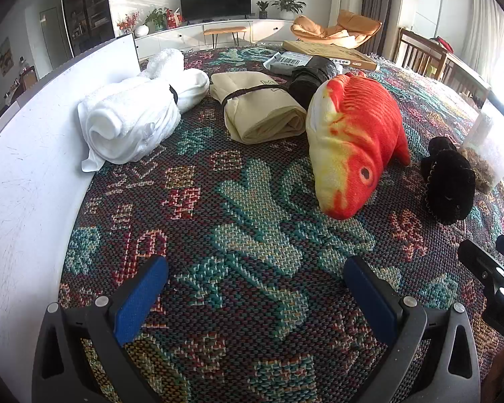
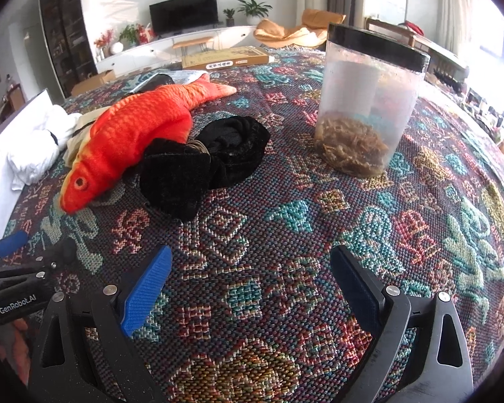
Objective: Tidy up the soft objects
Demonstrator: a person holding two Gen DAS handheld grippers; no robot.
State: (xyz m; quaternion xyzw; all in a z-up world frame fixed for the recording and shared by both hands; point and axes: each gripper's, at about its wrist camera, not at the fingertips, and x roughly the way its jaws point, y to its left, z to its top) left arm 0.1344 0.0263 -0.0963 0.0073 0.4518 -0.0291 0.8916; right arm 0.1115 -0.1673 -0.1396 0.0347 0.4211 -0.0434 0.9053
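Note:
An orange and yellow plush fish [image 1: 352,134] [image 2: 127,141] lies on the patterned woven cloth [image 1: 238,235], head toward me. Just right of it sits a crumpled black velvet piece [image 1: 448,181] [image 2: 198,161]. Farther back lie a rolled white towel [image 1: 134,117] [image 2: 40,144] with a dark band and a folded beige cloth [image 1: 262,107] tied with a cord. My left gripper [image 1: 255,288] hovers open over bare cloth, well short of the fish. Over the cloth in front of the velvet piece, my right gripper [image 2: 252,278] is open too, holding nothing.
A clear plastic jar [image 2: 369,100] with a black lid and brown fibres inside stands at the right. A white board [image 1: 27,154] borders the left edge. A flat cardboard box [image 1: 329,52], a black bag [image 1: 312,77] and a labelled packet [image 1: 285,62] lie at the back.

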